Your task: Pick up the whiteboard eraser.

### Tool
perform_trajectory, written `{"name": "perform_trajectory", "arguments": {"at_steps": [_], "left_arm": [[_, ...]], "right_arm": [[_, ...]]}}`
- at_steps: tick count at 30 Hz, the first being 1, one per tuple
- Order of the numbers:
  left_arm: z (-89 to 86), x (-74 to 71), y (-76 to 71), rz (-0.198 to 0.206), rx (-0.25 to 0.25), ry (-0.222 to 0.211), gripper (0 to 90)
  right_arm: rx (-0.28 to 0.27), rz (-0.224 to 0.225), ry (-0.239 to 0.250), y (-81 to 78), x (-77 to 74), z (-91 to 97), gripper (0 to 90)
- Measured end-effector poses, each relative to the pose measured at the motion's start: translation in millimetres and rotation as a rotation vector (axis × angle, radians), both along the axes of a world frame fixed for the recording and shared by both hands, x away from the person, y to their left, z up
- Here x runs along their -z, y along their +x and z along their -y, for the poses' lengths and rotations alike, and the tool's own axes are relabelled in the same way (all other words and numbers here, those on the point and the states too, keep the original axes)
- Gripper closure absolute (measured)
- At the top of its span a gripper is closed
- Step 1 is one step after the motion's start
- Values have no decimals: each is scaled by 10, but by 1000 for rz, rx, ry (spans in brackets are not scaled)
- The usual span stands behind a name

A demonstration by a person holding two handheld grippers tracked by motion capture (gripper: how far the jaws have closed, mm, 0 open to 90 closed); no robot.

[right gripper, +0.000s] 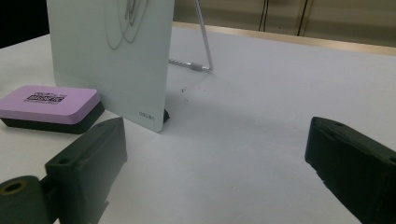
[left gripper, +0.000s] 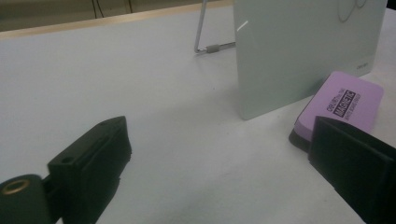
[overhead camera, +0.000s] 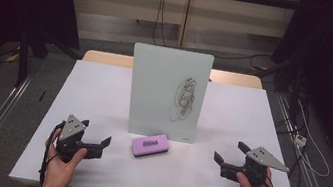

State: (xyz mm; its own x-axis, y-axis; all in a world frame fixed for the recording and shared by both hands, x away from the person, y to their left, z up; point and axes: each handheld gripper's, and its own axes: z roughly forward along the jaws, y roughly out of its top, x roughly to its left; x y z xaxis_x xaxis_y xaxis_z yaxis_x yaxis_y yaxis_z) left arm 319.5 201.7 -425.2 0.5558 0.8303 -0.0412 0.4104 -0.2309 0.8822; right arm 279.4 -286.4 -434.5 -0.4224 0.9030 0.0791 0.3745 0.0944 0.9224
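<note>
The fingers of the left gripper and the right gripper stand wide apart with nothing between them, each low over the table near its front edge. The purple eraser lies between them, just before the upright whiteboard at mid-table.

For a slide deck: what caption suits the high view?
Two open hand-held grippers, left and right, flank a purple eraser lying before an upright scribbled whiteboard.
</note>
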Motion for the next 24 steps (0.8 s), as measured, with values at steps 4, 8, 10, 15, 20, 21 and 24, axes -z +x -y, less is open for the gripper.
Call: {"name": "perform_trajectory", "arguments": {"at_steps": [4, 8, 10, 15, 20, 21, 24], "left_arm": [[10, -11, -4, 3, 6, 15, 61], [13, -20, -12, -4, 23, 19, 62], [19, -16, -9, -8, 22, 14, 62], [47, -24, 13, -28, 43, 27, 80], [84, -48, 40, -41, 81, 39, 89], [85, -53, 50, -46, 92, 41, 93], [99, -56, 57, -38, 93, 38, 94]], "right_arm": [[1, 0, 1, -1, -2, 12, 55], [0, -6, 0, 17, -1, -3, 56], [-1, -10, 2, 25, 4, -7, 56], [-2, -11, 5, 28, 4, -1, 55], [-4, -15, 7, 41, 11, 3, 54], [-4, -15, 5, 38, 10, 6, 52], [0, -18, 10, 34, 9, 9, 52]]}}
